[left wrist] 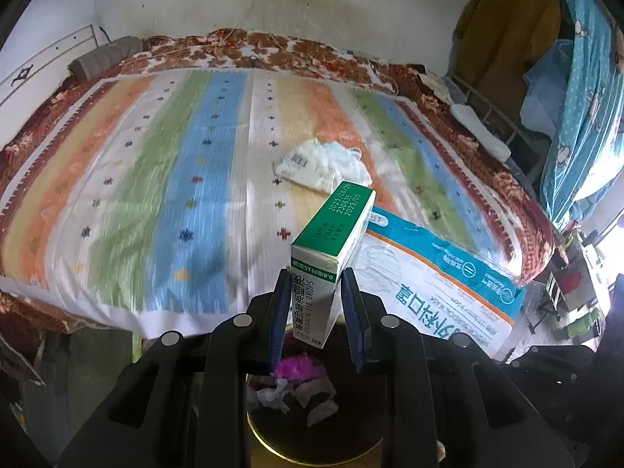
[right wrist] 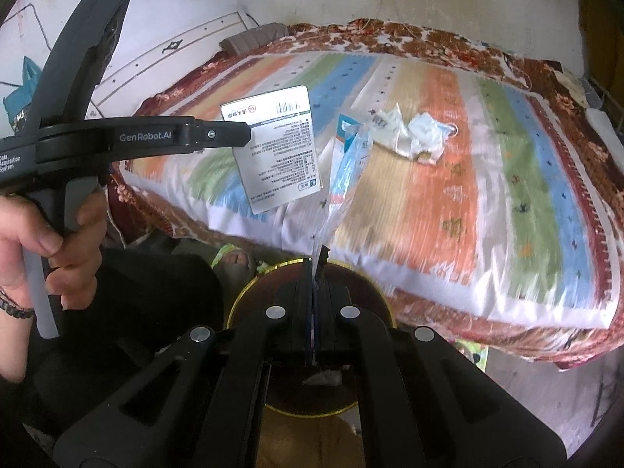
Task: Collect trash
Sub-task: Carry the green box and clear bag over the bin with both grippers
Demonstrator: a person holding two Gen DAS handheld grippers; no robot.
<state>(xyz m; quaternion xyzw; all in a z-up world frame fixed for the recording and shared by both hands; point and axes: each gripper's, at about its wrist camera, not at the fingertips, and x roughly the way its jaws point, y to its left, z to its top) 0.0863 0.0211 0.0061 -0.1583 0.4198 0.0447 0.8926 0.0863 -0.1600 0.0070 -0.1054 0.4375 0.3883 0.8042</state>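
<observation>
My left gripper (left wrist: 316,284) is shut on a green and white eye-drops box (left wrist: 331,241), held upright above a dark round bin with a gold rim (left wrist: 273,448). The box also shows in the right wrist view (right wrist: 273,148), with the left gripper (right wrist: 241,134) at its edge. My right gripper (right wrist: 315,269) is shut on a blue and white plastic mask package (right wrist: 345,171), which hangs over the bin's rim (right wrist: 241,292); the package also shows in the left wrist view (left wrist: 448,284). Crumpled white wrappers (left wrist: 323,165) lie on the bed; they also show in the right wrist view (right wrist: 413,136).
The bed has a striped sheet (left wrist: 175,175) over a brown floral blanket (right wrist: 468,43). The bin holds crumpled tissues and a pink scrap (left wrist: 298,368). A grey pillow (left wrist: 105,56) lies at the headboard. A blue curtain (left wrist: 577,97) and a chair stand at right.
</observation>
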